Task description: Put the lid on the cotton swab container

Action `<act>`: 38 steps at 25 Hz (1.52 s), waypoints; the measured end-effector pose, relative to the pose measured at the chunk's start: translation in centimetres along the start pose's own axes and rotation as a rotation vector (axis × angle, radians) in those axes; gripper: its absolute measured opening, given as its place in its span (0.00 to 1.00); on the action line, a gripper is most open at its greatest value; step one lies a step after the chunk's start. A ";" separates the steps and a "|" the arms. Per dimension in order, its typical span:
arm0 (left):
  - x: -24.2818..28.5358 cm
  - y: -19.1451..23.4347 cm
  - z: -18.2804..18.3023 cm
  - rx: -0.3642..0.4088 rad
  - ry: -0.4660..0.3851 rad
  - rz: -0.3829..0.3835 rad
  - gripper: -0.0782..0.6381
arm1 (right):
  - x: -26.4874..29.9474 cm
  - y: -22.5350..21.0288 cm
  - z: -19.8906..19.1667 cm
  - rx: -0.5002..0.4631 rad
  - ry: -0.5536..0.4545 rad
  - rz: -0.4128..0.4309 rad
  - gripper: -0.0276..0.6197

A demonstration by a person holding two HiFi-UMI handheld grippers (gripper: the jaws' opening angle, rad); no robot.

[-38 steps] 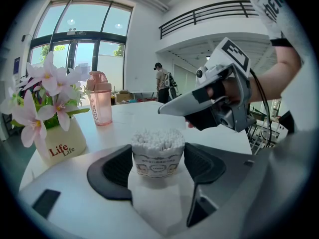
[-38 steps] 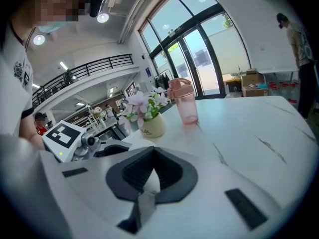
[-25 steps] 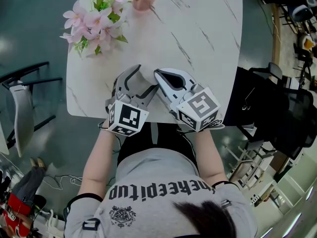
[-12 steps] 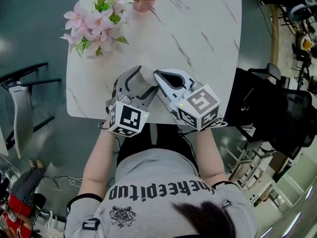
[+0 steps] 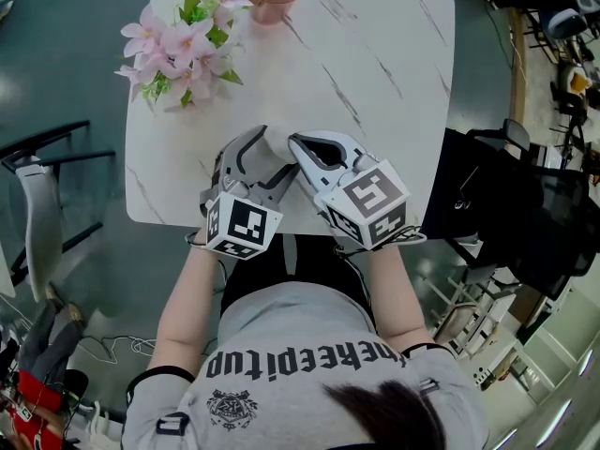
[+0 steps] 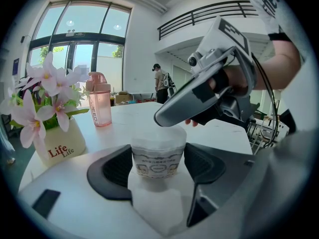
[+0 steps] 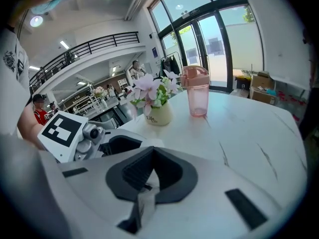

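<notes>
Right gripper [image 5: 298, 144] has nudged in over the cotton swab container [image 6: 157, 156].
Left gripper [image 6: 158, 169] clamps it; right jaws pressed together, seemingly pinching the lid [image 7: 144, 200], so capping looks near.

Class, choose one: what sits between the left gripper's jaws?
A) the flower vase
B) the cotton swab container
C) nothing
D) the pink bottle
B: the cotton swab container sits between the two dark pads of the left gripper, while the pink bottle and the flower vase stand farther back.
</notes>
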State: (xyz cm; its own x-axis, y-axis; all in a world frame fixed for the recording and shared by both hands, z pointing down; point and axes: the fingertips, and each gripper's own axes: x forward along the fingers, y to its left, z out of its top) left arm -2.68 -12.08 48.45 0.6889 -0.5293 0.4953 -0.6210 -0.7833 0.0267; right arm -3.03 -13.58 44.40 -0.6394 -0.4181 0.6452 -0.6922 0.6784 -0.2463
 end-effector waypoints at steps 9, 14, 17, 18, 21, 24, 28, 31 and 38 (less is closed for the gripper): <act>-0.2 0.0 0.0 0.009 0.003 0.005 0.57 | 0.0 0.0 0.0 0.000 0.002 -0.021 0.06; -1.4 0.3 -0.5 0.004 -0.001 0.020 0.57 | 0.0 0.0 0.0 -0.021 -0.009 -0.040 0.06; -2.1 0.5 -0.6 -0.011 -0.003 0.036 0.57 | 0.0 0.1 0.1 -0.037 -0.026 -0.046 0.06; -2.3 0.5 -0.7 -0.014 -0.002 0.040 0.57 | -0.1 0.2 0.1 -0.045 -0.034 -0.052 0.06; -2.7 0.4 -0.6 -0.014 -0.003 0.050 0.57 | -0.2 0.3 0.2 -0.072 -0.058 -0.077 0.06; -3.1 0.3 -0.5 -0.017 -0.008 0.059 0.57 | -0.2 0.5 0.3 -0.085 -0.079 -0.086 0.06; -3.5 0.3 -0.5 -0.028 -0.015 0.072 0.57 | -0.2 1.0 0.6 -0.092 -0.089 -0.068 0.06; -3.8 0.3 -0.4 -0.031 -0.020 0.080 0.57 | -0.4 1.3 0.9 -0.090 -0.102 -0.059 0.06; -4.4 0.0 0.1 -0.045 -0.035 0.101 0.57 | -0.1 1.6 0.6 -0.069 -0.086 -0.035 0.06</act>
State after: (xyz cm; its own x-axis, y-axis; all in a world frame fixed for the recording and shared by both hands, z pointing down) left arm -5.67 -9.75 46.21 0.6341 -0.6167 0.4665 -0.7037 -0.7103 0.0174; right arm -4.30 -12.83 43.52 -0.6438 -0.4909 0.5870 -0.6917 0.7014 -0.1720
